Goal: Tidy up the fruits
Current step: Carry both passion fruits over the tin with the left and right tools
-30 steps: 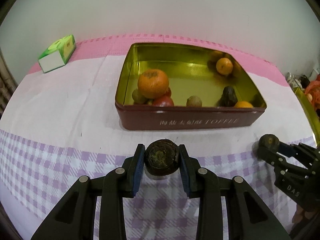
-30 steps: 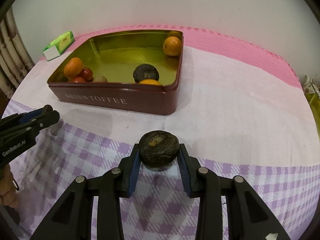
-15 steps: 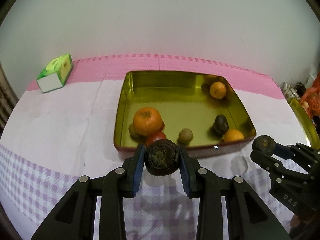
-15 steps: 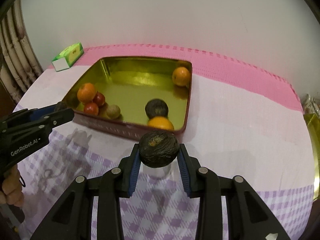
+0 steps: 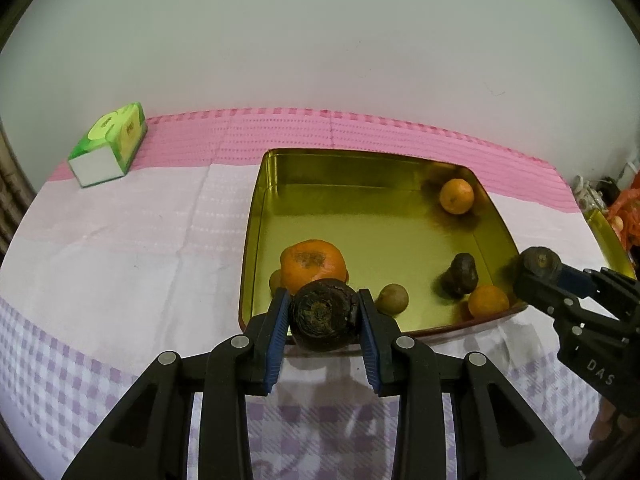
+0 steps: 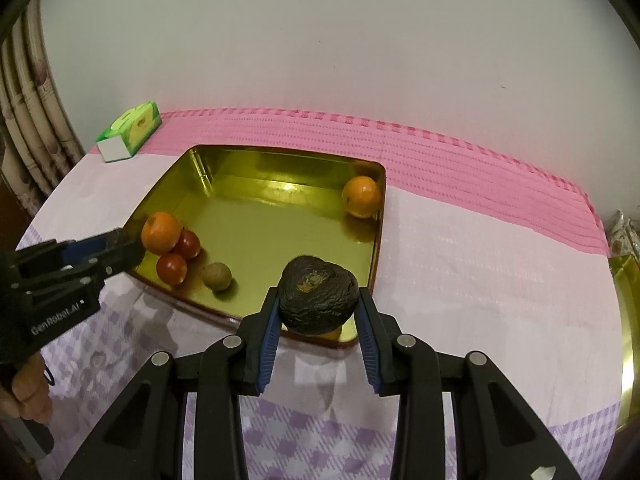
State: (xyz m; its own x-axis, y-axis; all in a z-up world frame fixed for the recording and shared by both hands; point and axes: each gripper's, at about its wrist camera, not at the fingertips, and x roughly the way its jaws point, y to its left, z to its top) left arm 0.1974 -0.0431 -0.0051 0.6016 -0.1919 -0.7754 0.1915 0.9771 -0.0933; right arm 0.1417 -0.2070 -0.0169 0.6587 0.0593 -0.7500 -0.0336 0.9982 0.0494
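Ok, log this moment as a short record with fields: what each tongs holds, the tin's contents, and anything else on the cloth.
left tongs: shut on a dark wrinkled fruit, over the tin's near rim
right tongs: shut on a second dark wrinkled fruit, over the tin's near right corner
tin: open, gold inside
in the tin: large orange, two small oranges, two red tomatoes, small brownish round fruit, one dark fruit
elsewhere on the cloth: green box, far left

Both wrist views near, angled down, sharing the tin (image 5: 256, 216), opposite sides
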